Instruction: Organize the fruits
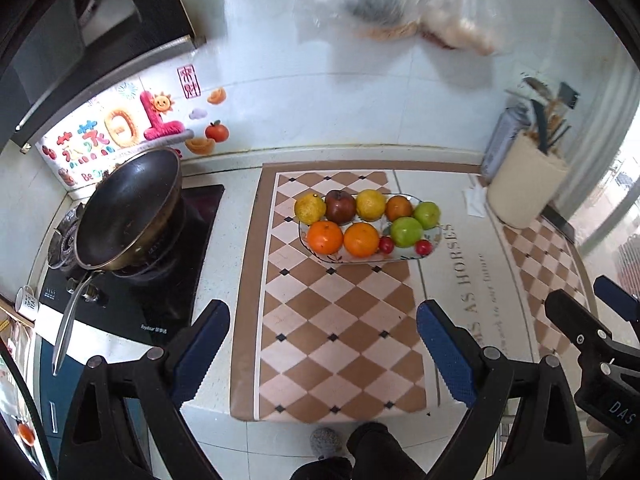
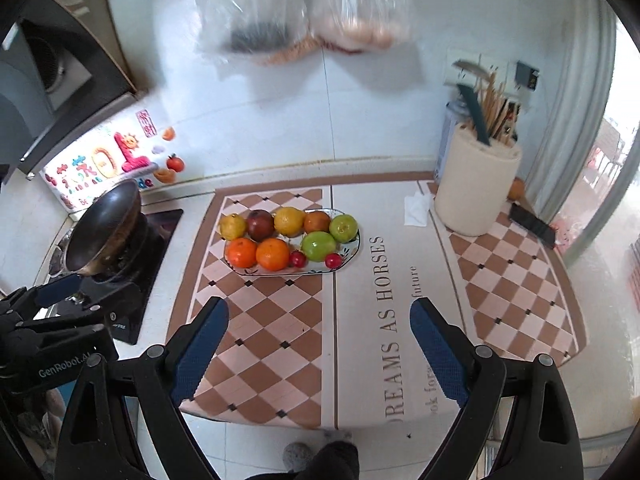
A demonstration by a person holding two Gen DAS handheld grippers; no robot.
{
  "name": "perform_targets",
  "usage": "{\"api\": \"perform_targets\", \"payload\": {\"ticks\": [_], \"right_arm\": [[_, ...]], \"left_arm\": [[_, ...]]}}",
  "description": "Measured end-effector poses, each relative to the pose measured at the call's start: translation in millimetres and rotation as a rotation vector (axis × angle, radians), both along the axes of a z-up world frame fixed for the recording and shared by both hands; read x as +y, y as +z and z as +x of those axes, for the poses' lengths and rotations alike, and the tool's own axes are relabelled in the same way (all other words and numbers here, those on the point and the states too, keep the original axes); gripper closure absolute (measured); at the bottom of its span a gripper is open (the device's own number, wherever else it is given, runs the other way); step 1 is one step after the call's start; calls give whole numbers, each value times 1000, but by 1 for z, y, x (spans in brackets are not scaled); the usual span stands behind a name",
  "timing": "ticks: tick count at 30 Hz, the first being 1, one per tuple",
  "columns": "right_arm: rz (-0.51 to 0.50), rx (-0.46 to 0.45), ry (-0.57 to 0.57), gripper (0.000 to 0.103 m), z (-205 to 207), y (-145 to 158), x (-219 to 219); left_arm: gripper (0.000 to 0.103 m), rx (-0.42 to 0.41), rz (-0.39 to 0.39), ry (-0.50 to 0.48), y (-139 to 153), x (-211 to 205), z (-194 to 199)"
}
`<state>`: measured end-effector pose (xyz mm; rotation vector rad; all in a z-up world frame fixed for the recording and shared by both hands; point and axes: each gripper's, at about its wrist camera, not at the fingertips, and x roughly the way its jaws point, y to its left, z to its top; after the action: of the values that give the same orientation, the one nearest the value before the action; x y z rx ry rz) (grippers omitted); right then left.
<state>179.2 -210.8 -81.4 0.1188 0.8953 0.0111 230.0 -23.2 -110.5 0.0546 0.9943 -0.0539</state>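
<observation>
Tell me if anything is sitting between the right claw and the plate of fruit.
Nothing visible is. The right claw is open above bare checkered mat, which runs uninterrupted to the fruit plate. The utensil holder and wok stand off to the sides.

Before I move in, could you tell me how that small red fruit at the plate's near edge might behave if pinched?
The small red fruit looks round and glossy, so it may slip or roll off the plate. Probably light.

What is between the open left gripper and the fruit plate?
Only bare checkered mat lies between the left gripper and the fruit plate, seen in the left wrist view.
</observation>
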Motion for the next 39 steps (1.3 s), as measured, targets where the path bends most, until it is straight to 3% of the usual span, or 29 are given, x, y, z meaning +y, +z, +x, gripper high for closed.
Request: {"api": "perform_targets", "payload": {"ticks": [12,20,30,39], "right_arm": [[20,-90,38,9,-81,61,-8],[29,-125,80,8,-109,79,-15],[31,-104,80,8,-98,70,-25],[7,-79,45,8,-46,44,-24]], "left_arm": [[7,-111,-20,22,53,4,-79],[7,-130,-33,39,64,-1,-107],[7,-125,-28,66,58,-5,-105],[7,-104,-13,85,40,-8,-69]]}}
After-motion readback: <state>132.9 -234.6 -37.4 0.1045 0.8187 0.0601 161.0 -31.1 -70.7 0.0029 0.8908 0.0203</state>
